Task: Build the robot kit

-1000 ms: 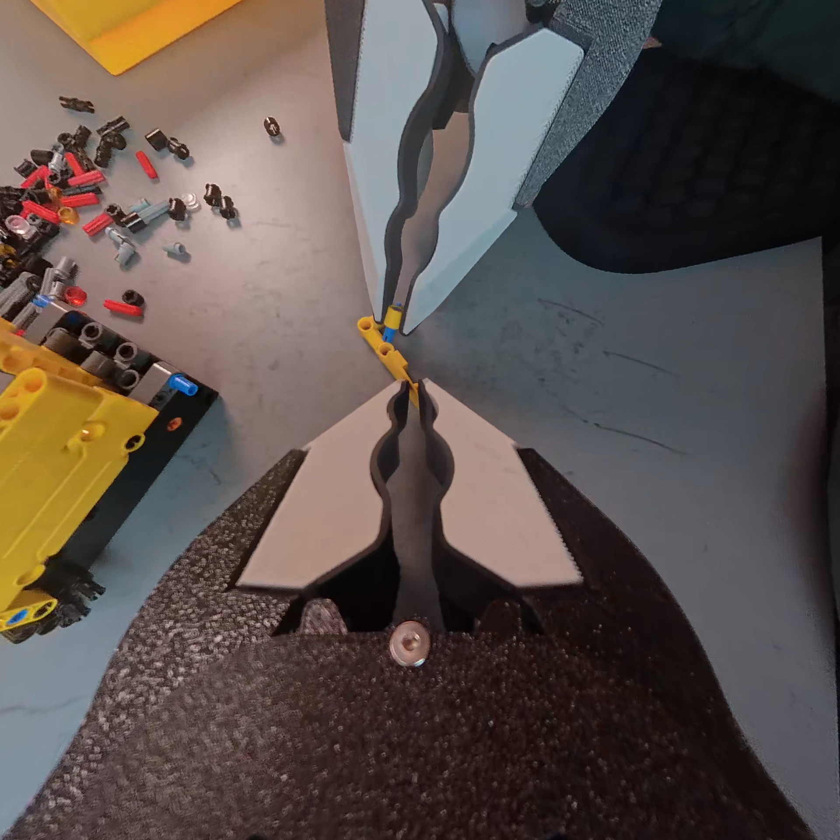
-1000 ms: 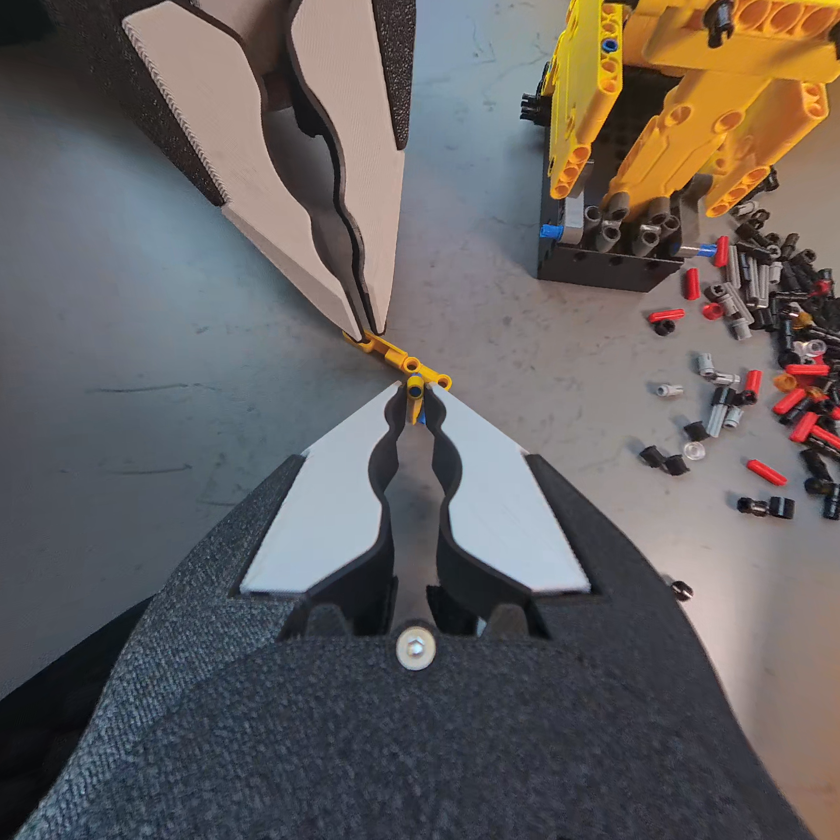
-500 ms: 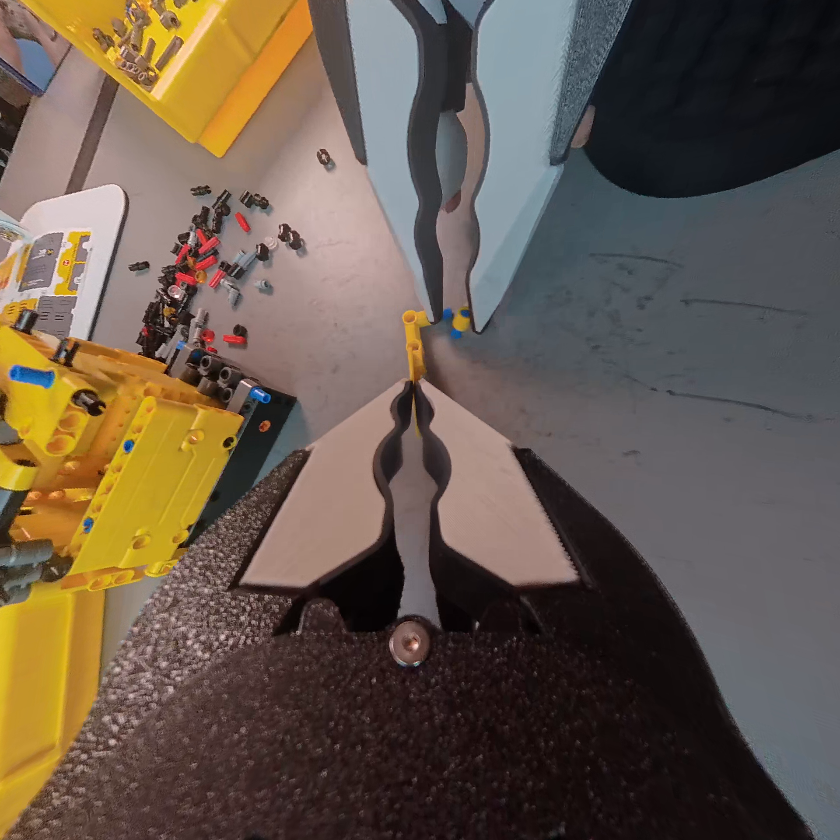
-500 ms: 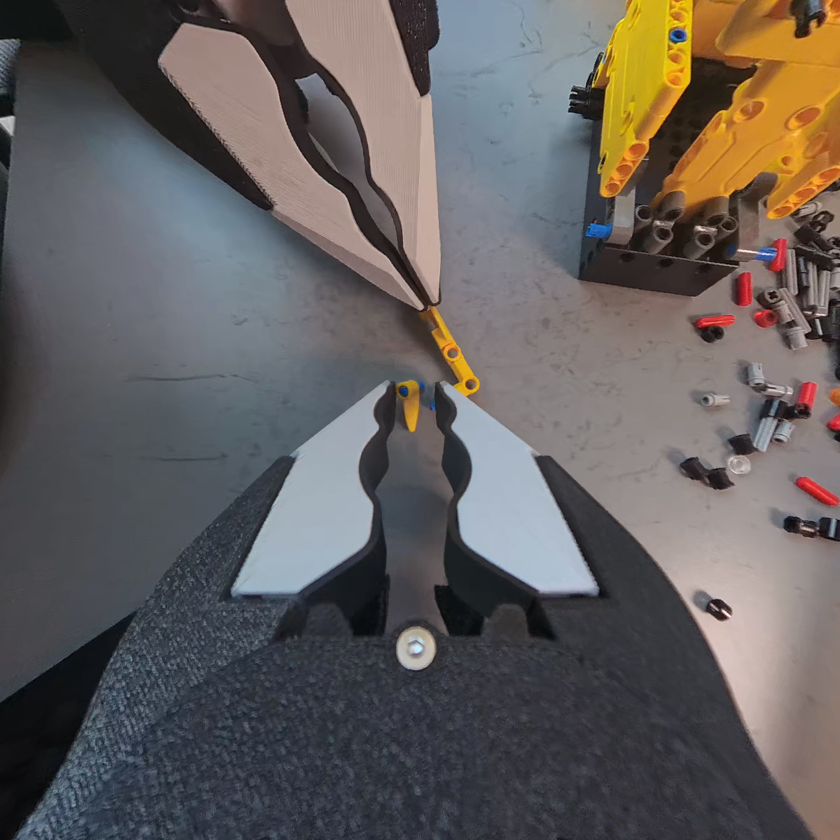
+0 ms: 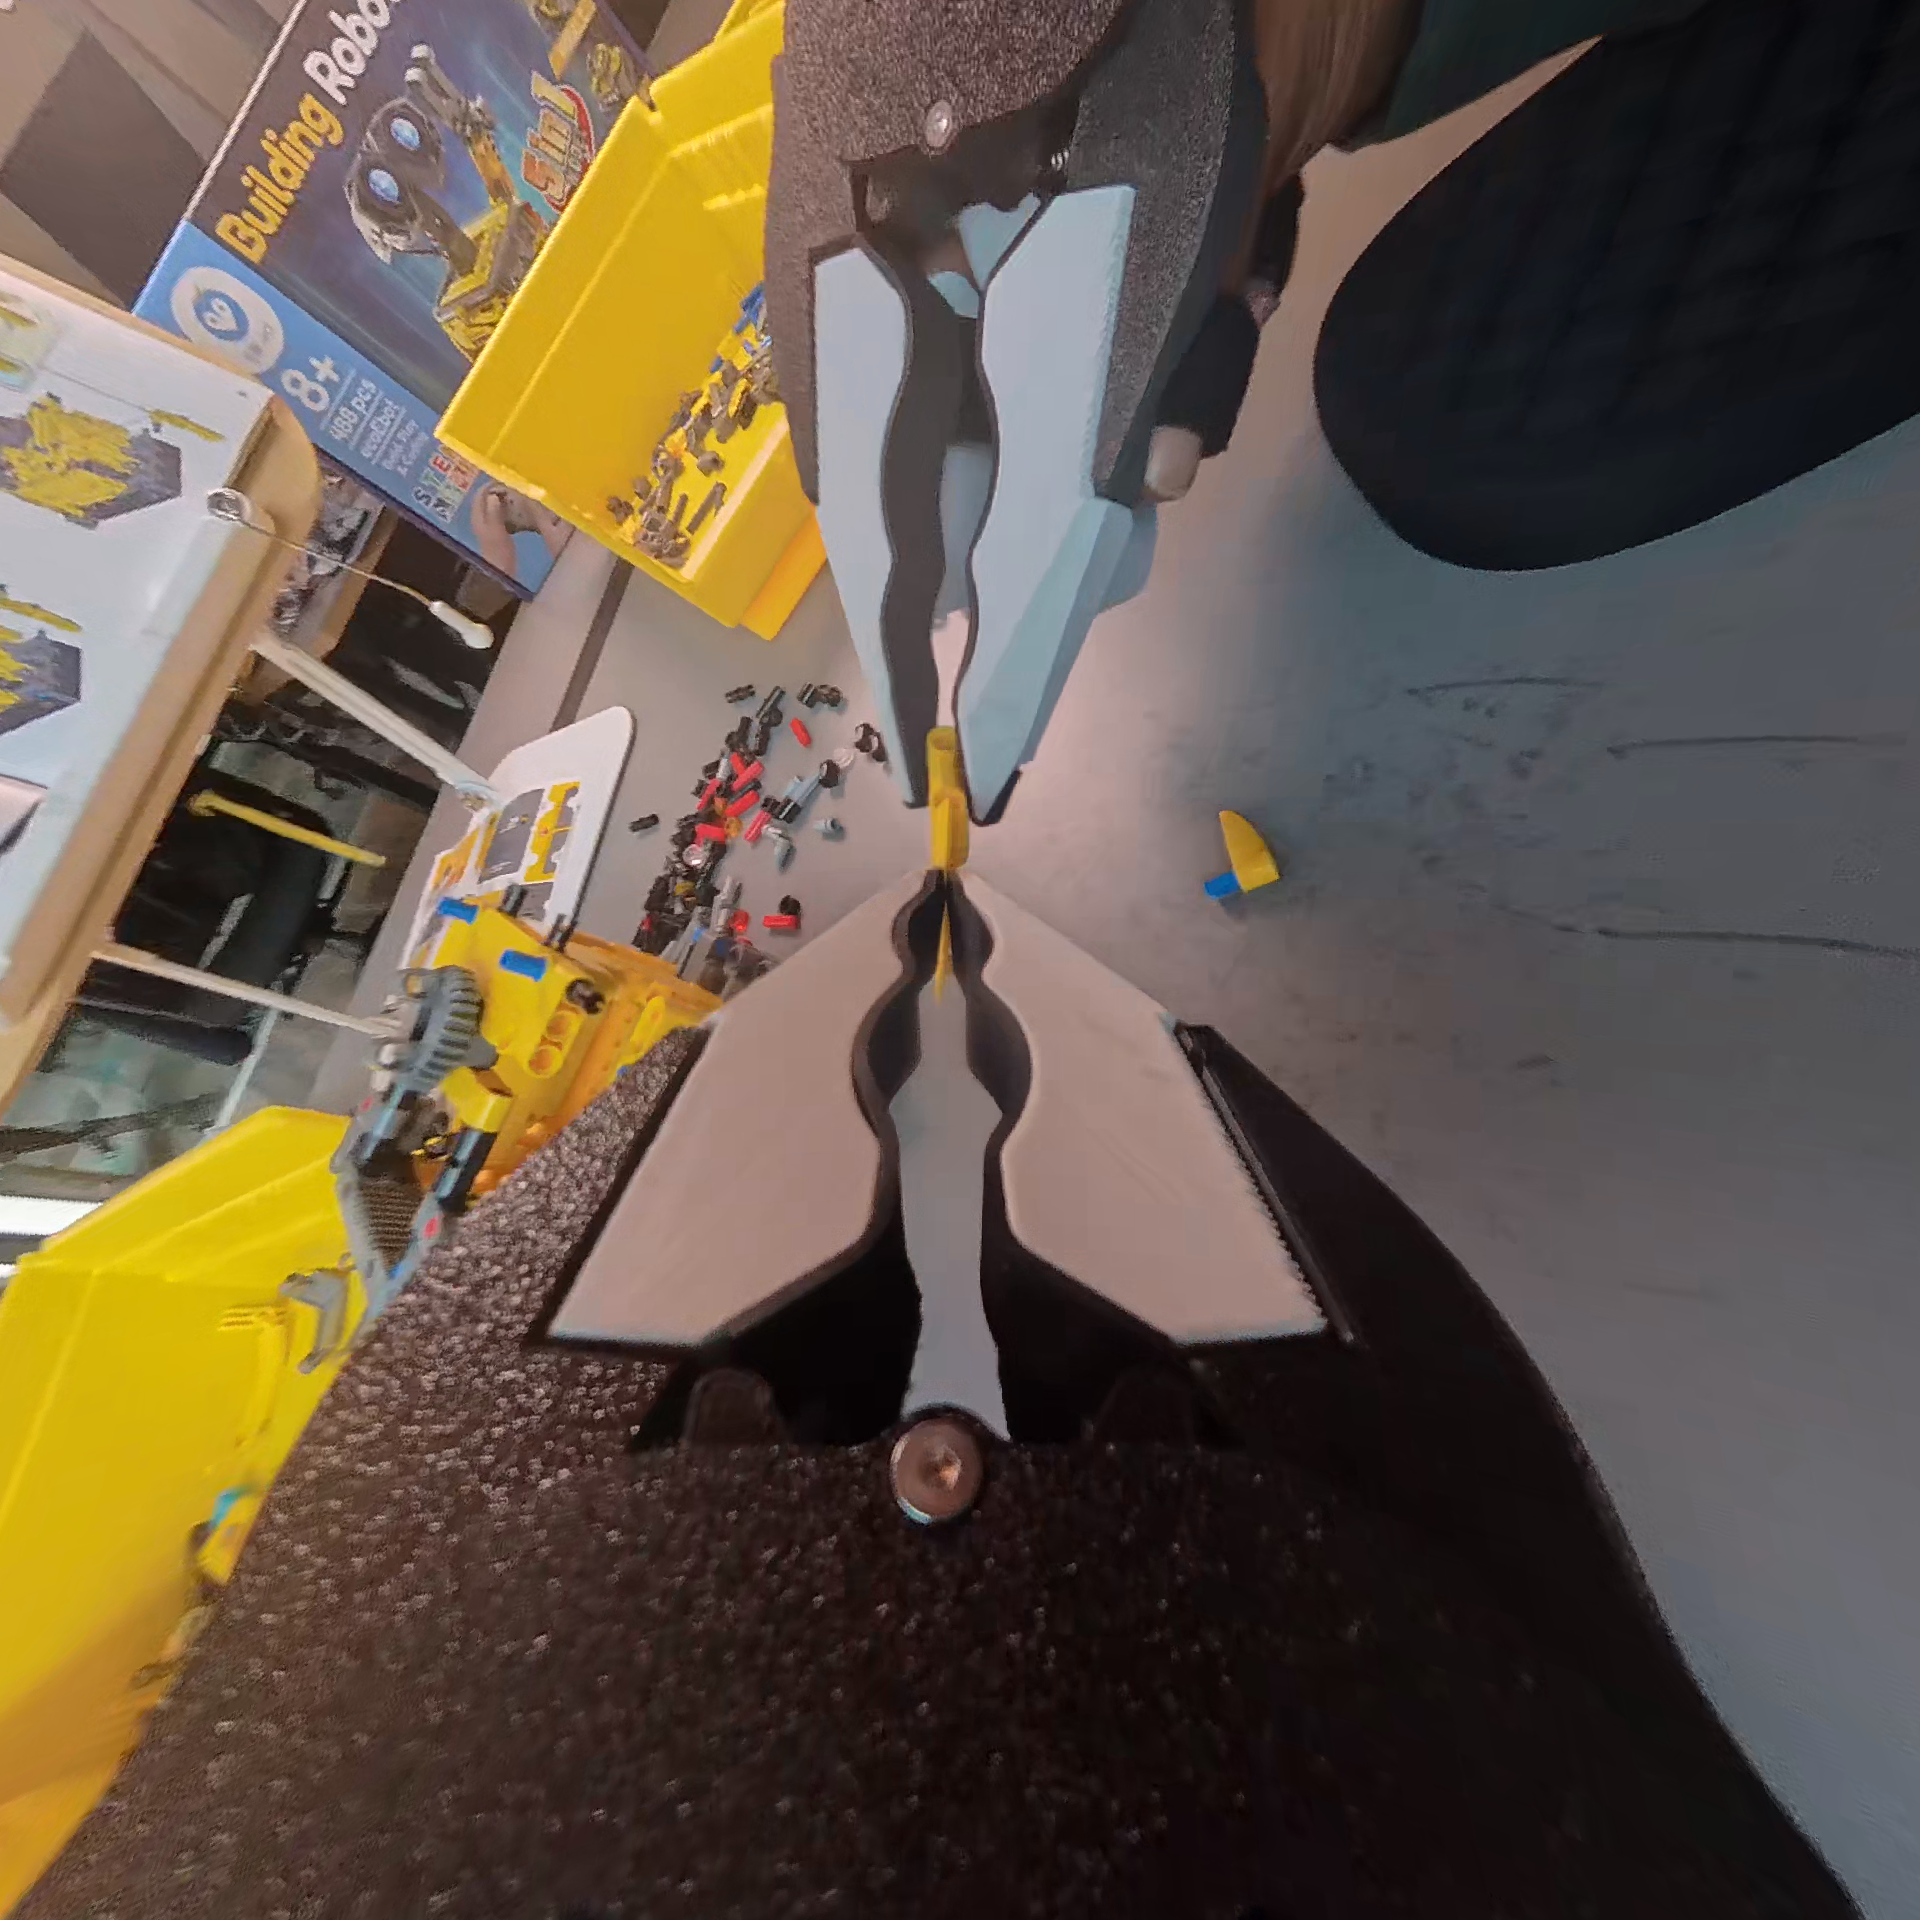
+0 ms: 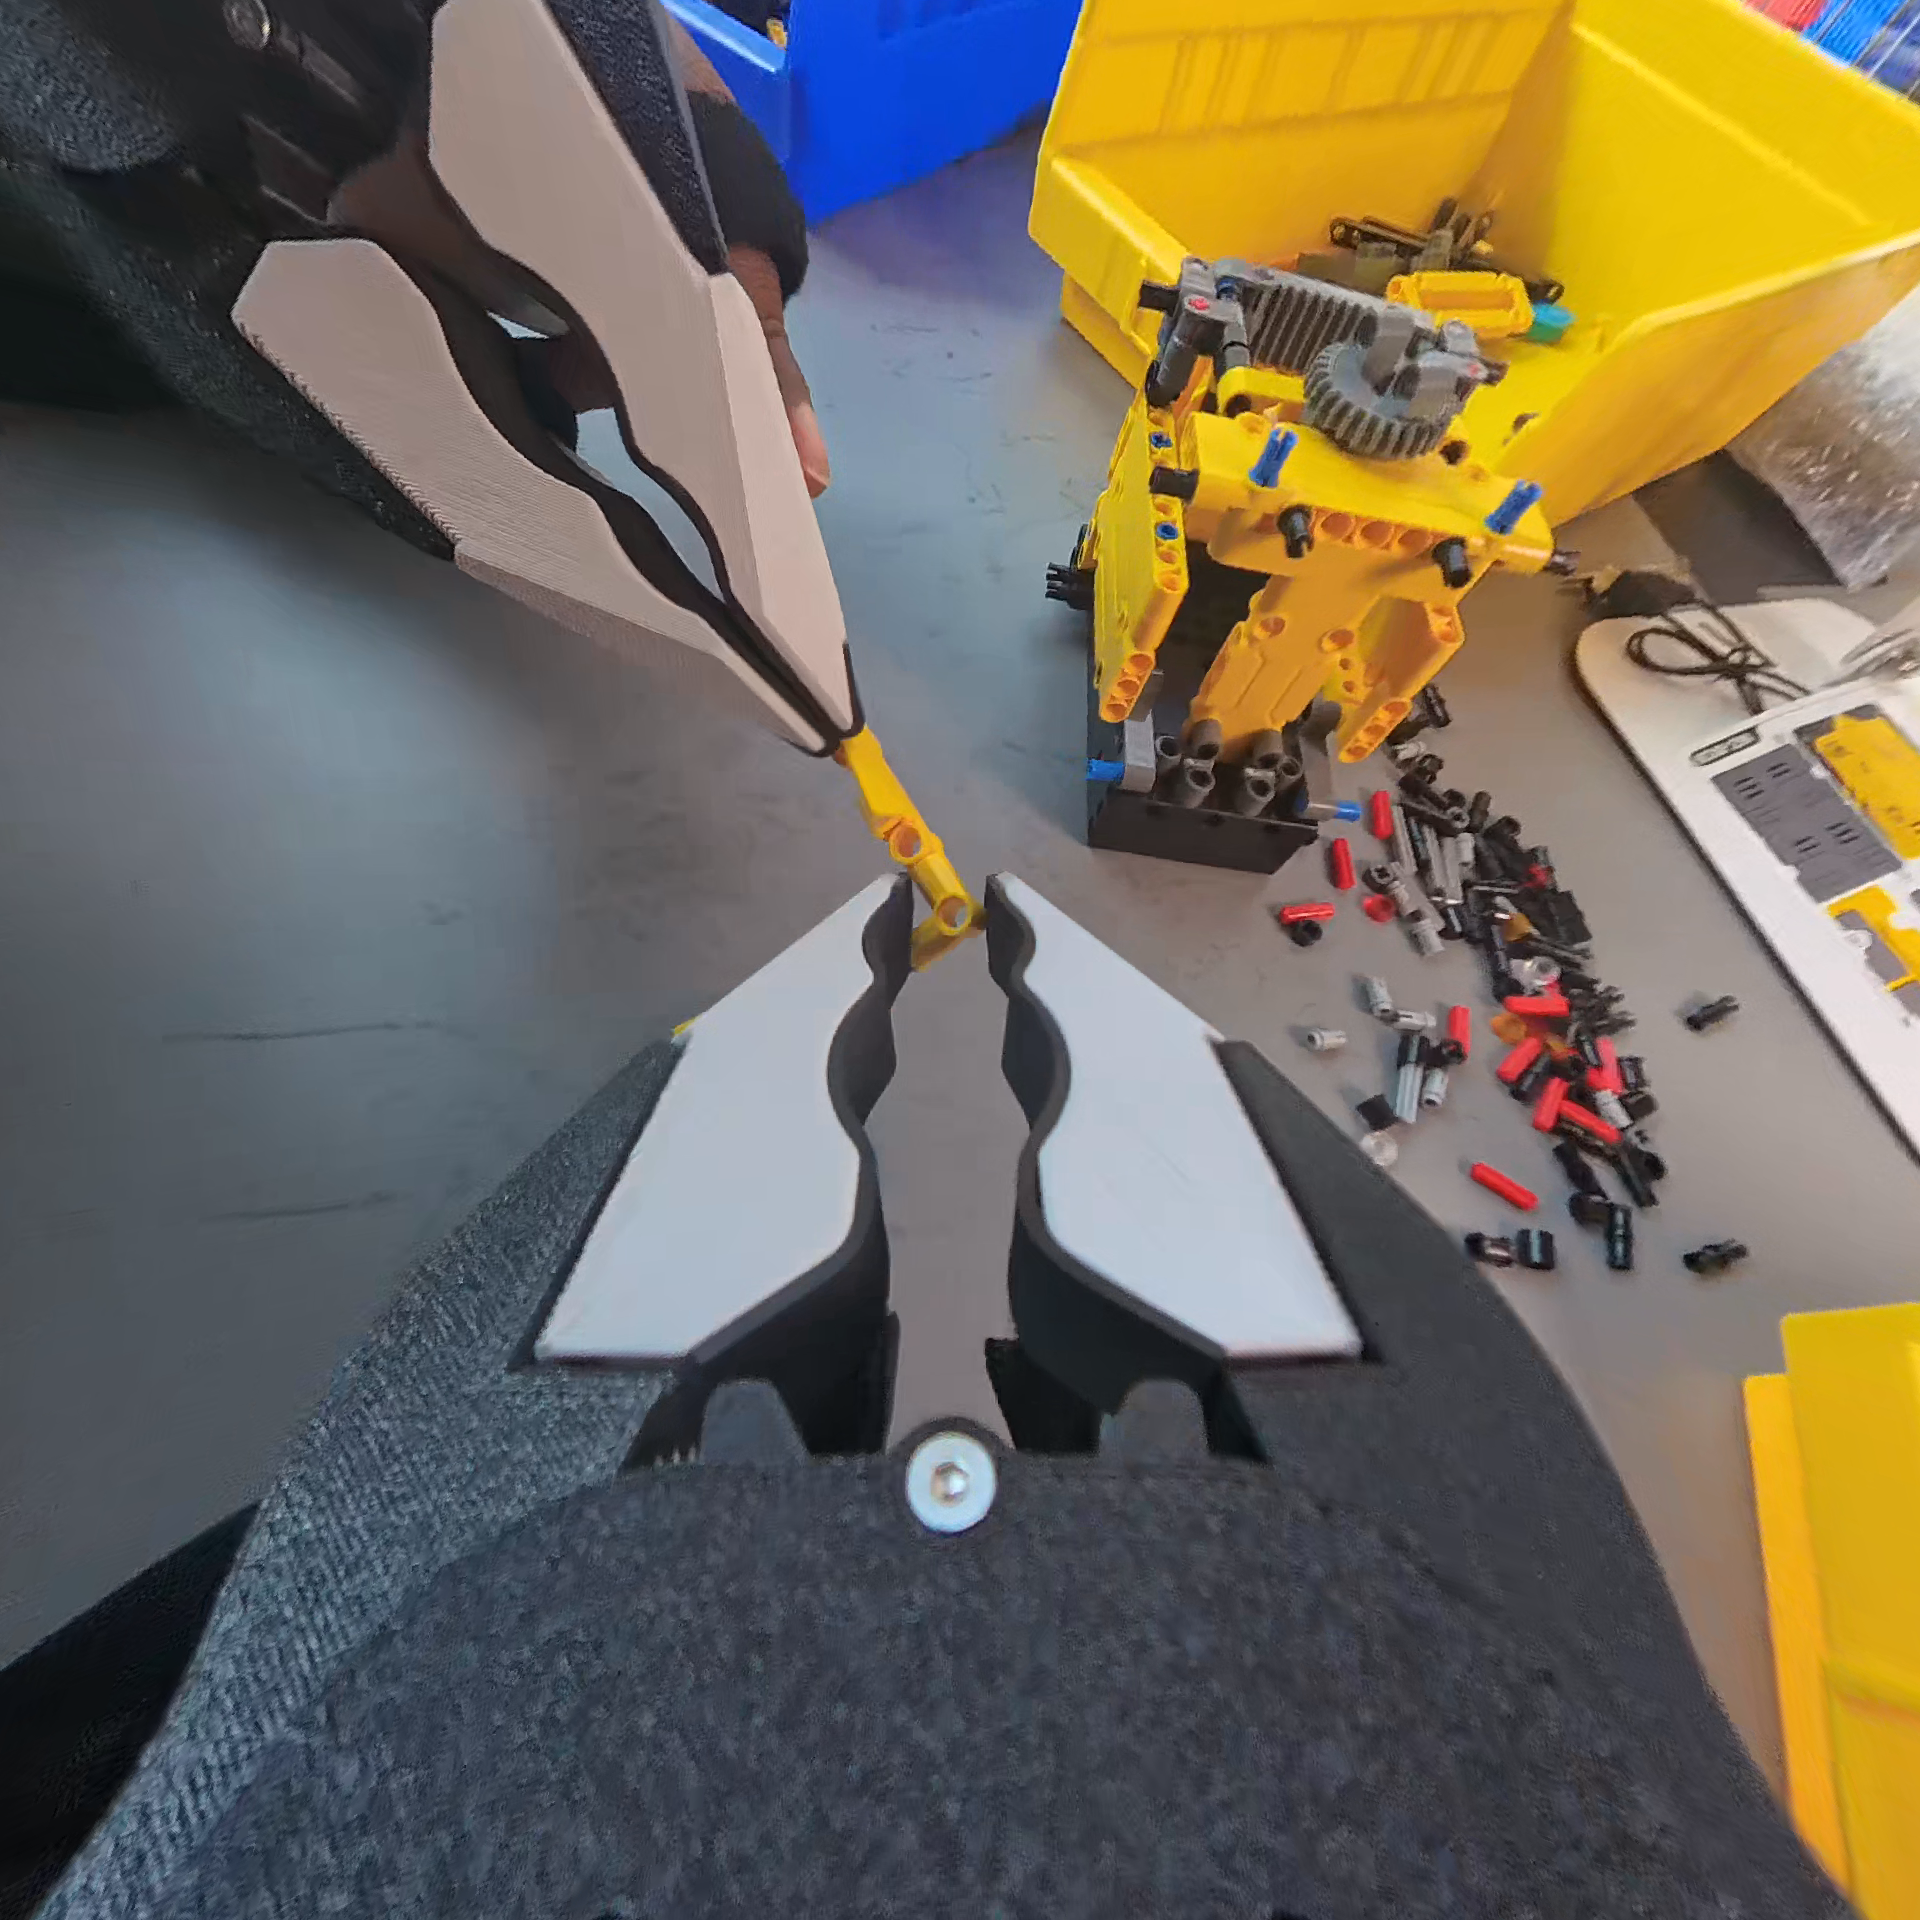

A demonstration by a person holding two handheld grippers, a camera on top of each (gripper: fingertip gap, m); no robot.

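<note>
My left gripper [image 5: 943, 883] is shut on one end of a thin yellow beam [image 5: 943, 800] and holds it above the grey table. It also shows in the right wrist view [image 6: 847, 727], coming from the upper left. My right gripper [image 6: 943, 896] has its jaws a little apart, with the beam's bent far end [image 6: 940, 914] between the fingertips. It shows from above in the left wrist view [image 5: 948, 805]. A small yellow piece with a blue pin [image 5: 1242, 857] lies loose on the table to the right of both grippers.
A yellow and black brick model [image 6: 1299, 582] stands near a scatter of small red, black and grey pins [image 6: 1507, 987]. Behind are a yellow bin [image 6: 1558, 156], a blue bin [image 6: 883, 83] and a printed instruction sheet [image 6: 1787, 790]. A toy box [image 5: 395, 208] stands at the back. Only a small space, under 4 cm, lies between the two pairs of fingers.
My right gripper let go of the small yellow piece with the blue pin, which now lies on the table. Both grippers rose and tilted; the right jaws now sit around the beam's end.
</note>
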